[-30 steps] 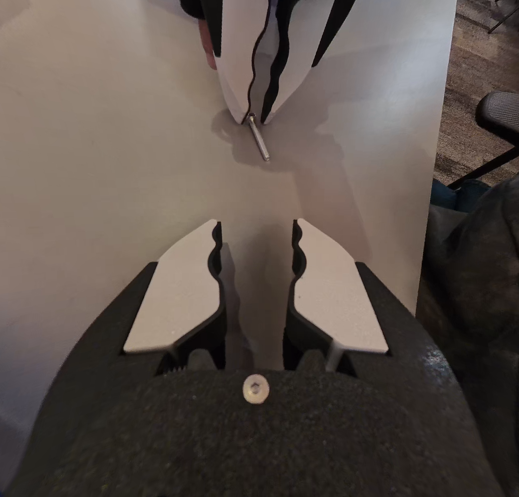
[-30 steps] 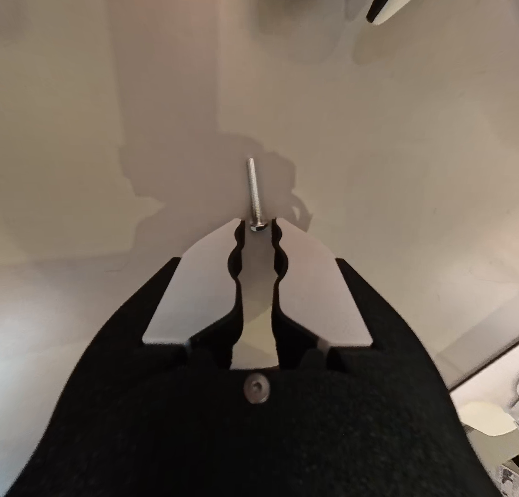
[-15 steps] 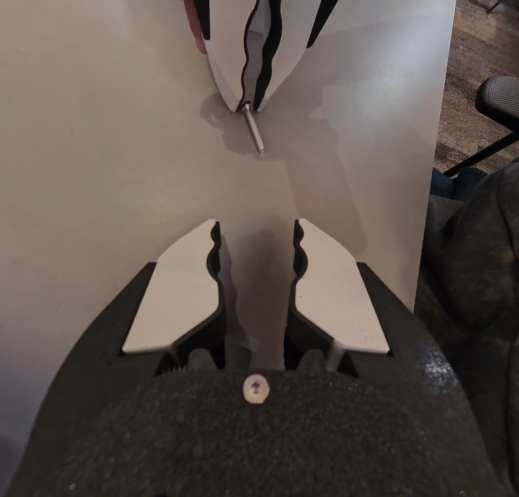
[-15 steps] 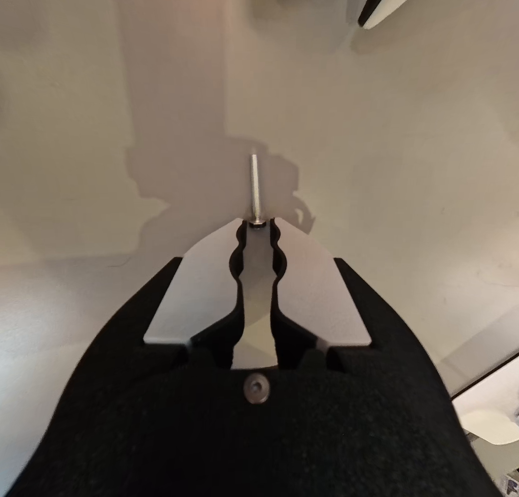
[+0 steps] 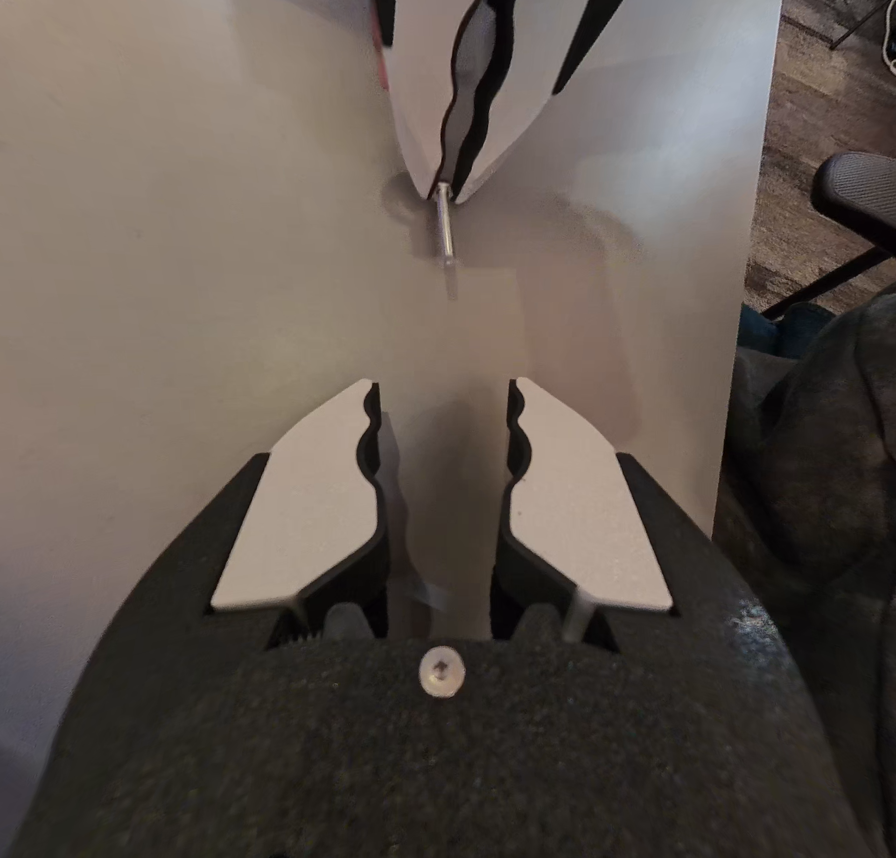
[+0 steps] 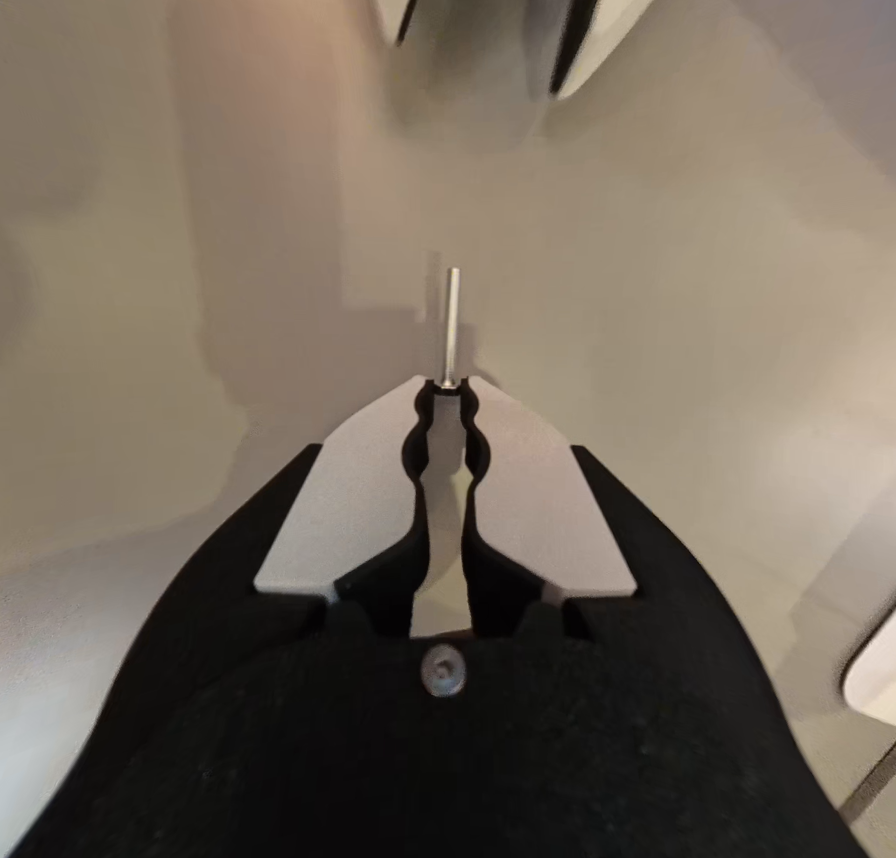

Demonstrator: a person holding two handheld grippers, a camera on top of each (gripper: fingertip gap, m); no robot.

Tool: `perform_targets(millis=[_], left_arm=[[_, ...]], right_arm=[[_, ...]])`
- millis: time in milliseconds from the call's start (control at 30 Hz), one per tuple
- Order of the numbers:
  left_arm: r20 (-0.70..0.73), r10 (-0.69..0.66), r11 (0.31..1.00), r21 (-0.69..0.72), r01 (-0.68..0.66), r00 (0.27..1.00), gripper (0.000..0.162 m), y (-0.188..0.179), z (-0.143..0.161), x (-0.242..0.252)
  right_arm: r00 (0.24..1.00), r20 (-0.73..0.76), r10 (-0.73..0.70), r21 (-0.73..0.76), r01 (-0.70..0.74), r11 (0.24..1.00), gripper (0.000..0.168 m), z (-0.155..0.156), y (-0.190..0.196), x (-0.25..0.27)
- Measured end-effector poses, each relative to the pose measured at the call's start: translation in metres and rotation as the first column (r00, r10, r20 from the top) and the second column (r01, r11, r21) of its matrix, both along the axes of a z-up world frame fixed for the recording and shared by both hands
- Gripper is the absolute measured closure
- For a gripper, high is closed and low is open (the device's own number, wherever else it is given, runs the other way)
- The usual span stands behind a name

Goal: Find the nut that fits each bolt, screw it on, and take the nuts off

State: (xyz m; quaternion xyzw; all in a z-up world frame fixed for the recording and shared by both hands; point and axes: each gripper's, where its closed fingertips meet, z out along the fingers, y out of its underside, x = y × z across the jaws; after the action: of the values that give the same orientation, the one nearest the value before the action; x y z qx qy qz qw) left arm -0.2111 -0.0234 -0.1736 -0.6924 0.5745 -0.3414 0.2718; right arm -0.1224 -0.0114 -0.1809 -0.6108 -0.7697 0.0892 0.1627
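Tabletop (image 5: 194, 252): a pale, bare surface that carries the whole scene, its right edge running down beside a dark floor and the arm of an office chair (image 5: 858, 194); no box, tray or other container shows in either view, and no nut is visible anywhere, so you cannot say from here where the nuts are kept. Left gripper (image 5: 443, 388): released, its two white fingers spread wide with nothing between them, held low over the tabletop near that right edge and facing the other tool; its tips also appear, blurred, at the top of the right wrist view (image 6: 477, 66). Right gripper (image 6: 446, 382): clenched on the head of the bolt (image 6: 452, 323), with only the very tips pinching it; seen from the left wrist view (image 5: 442, 193) it reaches in from the far side. Bolt: a slim silver shaft, bare of any nut, projecting straight out past the fingertips toward the left gripper and above the tabletop (image 5: 445, 231). To do this step well, keep your grip on the head firm and the shaft level and steady, since so shallow a pinch may let it swivel; bring a nut squarely onto the free end before you turn.
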Motion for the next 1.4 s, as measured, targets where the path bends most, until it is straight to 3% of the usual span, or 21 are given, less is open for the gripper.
perform_targets(millis=[67, 133, 300, 433, 533, 633, 700, 767, 867, 933, 1000, 1133, 1200, 1400], left_arm=[[0.011, 0.007, 1.000, 0.002, -0.007, 1.000, 0.112, 0.001, 0.002, 0.000], [0.024, 0.011, 1.000, 0.002, -0.011, 1.000, 0.112, 0.002, 0.004, 0.000], [0.055, 0.021, 1.000, -0.001, -0.021, 0.998, 0.112, 0.002, 0.009, 0.001], [0.115, 0.015, 0.996, -0.085, -0.005, 0.993, 0.110, -0.012, 0.024, 0.009], [0.108, 0.034, 0.997, -0.074, -0.026, 0.994, 0.111, -0.015, 0.043, 0.009], [0.123, 0.094, 0.995, -0.028, -0.091, 0.988, 0.115, 0.005, 0.089, -0.010], [0.095, 0.208, 0.975, 0.064, -0.215, 0.974, 0.120, 0.046, 0.122, -0.042], [-0.010, 0.324, 0.937, 0.142, -0.320, 0.946, 0.118, 0.097, 0.135, -0.084], [-0.271, 0.540, 0.838, 0.256, -0.481, 0.797, 0.114, 0.190, 0.112, -0.159], [-0.414, 0.553, 0.828, 0.176, -0.532, 0.723, 0.114, 0.228, 0.081, -0.187], [-0.496, 0.525, 0.824, 0.092, -0.559, 0.691, 0.118, 0.253, 0.053, -0.198], [-0.620, 0.524, 0.796, 0.112, -0.595, 0.584, 0.118, 0.289, 0.018, -0.213], [-0.646, 0.506, 0.774, 0.049, -0.631, 0.571, 0.118, 0.293, 0.007, -0.206], [-0.689, 0.564, 0.672, 0.063, -0.738, 0.455, 0.122, 0.302, -0.007, -0.209]], right_arm=[[0.986, -0.138, -0.092, 0.026, 0.096, 0.995, 0.158, 0.018, 0.005, -0.005], [0.920, -0.342, -0.193, -0.004, 0.203, 0.979, 0.158, 0.045, 0.006, -0.014], [0.611, -0.733, -0.298, -0.083, 0.355, 0.931, 0.158, 0.098, -0.009, -0.029], [0.433, -0.837, -0.334, -0.148, 0.409, 0.901, 0.158, 0.099, -0.017, -0.028], [0.419, -0.841, -0.342, -0.127, 0.461, 0.878, 0.158, 0.086, -0.014, -0.018], [0.325, -0.880, -0.347, -0.157, 0.491, 0.857, 0.158, 0.087, -0.011, -0.005], [0.333, -0.880, -0.339, -0.127, 0.523, 0.843, 0.158, 0.087, -0.007, 0.003], [0.318, -0.883, -0.345, -0.136, 0.531, 0.836, 0.158, 0.088, -0.006, 0.007], [0.351, -0.875, -0.335, -0.108, 0.532, 0.840, 0.158, 0.084, -0.007, 0.003], [0.387, -0.863, -0.325, -0.080, 0.531, 0.844, 0.157, 0.080, -0.008, -0.002], [0.393, -0.862, -0.321, -0.075, 0.528, 0.846, 0.157, 0.079, -0.008, -0.004], [0.376, -0.866, -0.328, -0.091, 0.528, 0.844, 0.157, 0.081, -0.007, -0.001], [0.380, -0.865, -0.328, -0.089, 0.527, 0.845, 0.157, 0.081, -0.008, -0.002], [0.390, -0.862, -0.324, -0.084, 0.520, 0.850, 0.157, 0.080, -0.009, -0.003]])
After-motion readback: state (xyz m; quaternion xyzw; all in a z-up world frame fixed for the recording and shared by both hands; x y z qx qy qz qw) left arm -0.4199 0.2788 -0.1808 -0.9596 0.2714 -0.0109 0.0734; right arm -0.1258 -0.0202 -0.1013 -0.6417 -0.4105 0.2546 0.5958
